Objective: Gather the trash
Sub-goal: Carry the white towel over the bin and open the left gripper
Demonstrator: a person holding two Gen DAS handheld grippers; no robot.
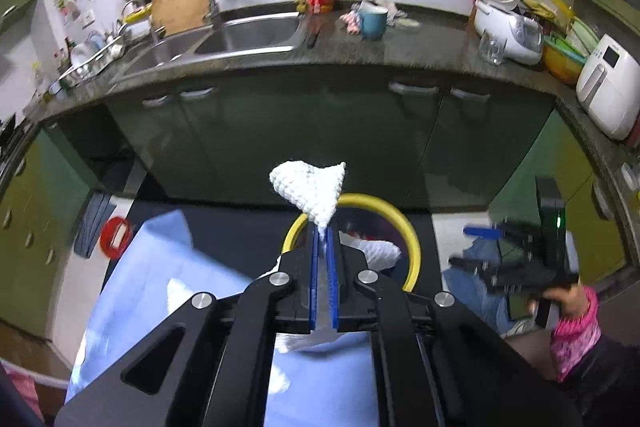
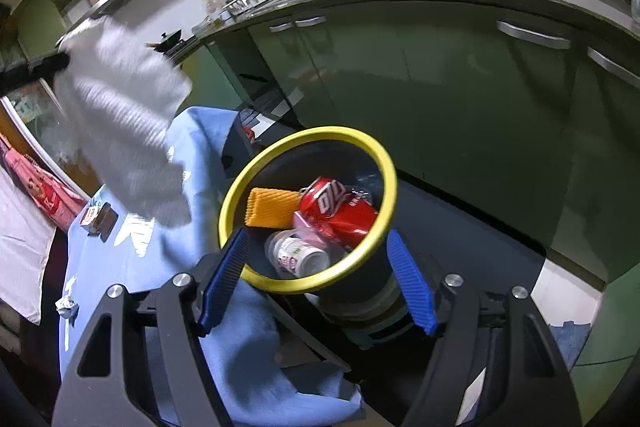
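My left gripper is shut on a white paper towel, which sticks up past its blue pads, above and just before the yellow-rimmed black trash bin. In the right wrist view the same towel hangs at the left, blurred, beside the bin. The bin holds a red can, an orange wafer and a white cup. My right gripper is open and empty, its blue pads on either side of the bin's near rim.
A table with a light blue cloth stands left of the bin, with a small box and a crumpled scrap on it. Green cabinets and a counter with a sink are behind. A red object lies on the floor.
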